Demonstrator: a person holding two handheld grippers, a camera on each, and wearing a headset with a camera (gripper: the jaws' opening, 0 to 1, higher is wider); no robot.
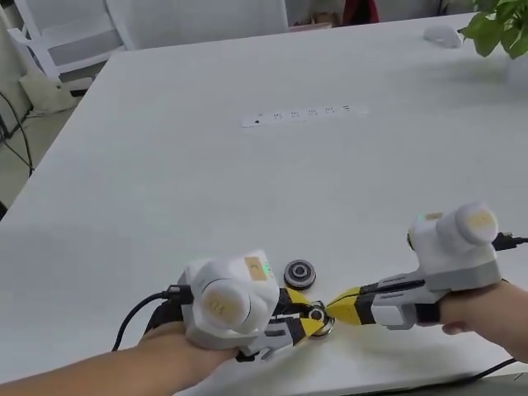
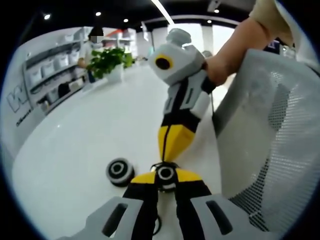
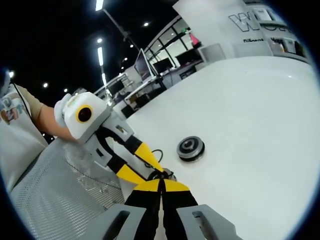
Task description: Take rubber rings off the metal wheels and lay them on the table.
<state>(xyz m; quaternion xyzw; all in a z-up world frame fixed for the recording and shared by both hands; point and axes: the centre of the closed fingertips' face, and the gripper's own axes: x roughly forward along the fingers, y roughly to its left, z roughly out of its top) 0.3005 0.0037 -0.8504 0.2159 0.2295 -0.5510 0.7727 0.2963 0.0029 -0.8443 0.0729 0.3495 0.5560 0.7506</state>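
Clearly the stripping step is in hand. The left gripper (image 1: 307, 322) has its fingers clamped on either side of a metal wheel (image 2: 166, 175), low at the bench (image 1: 247, 165); I cannot tell whether the wheel touches the bench. The right gripper (image 3: 161, 181) meets it head-on, its fingers pinched together at the wheel's rim, opposite the left fingers. Whether the rubber ring lies between them is too small to tell.

To do this well, I judge the left fingers should hold the wheel firmly and leave the rim free. The right fingers should nip only the rubber, lift one spot over the edge, then roll it round rather than yank.

Count: two grippers and two wheels. One wheel is between the left fingers. A second wheel (image 1: 299, 273) lies flat just beyond both sets of fingertips, a dark band round its rim. Loose rings are too small to count.
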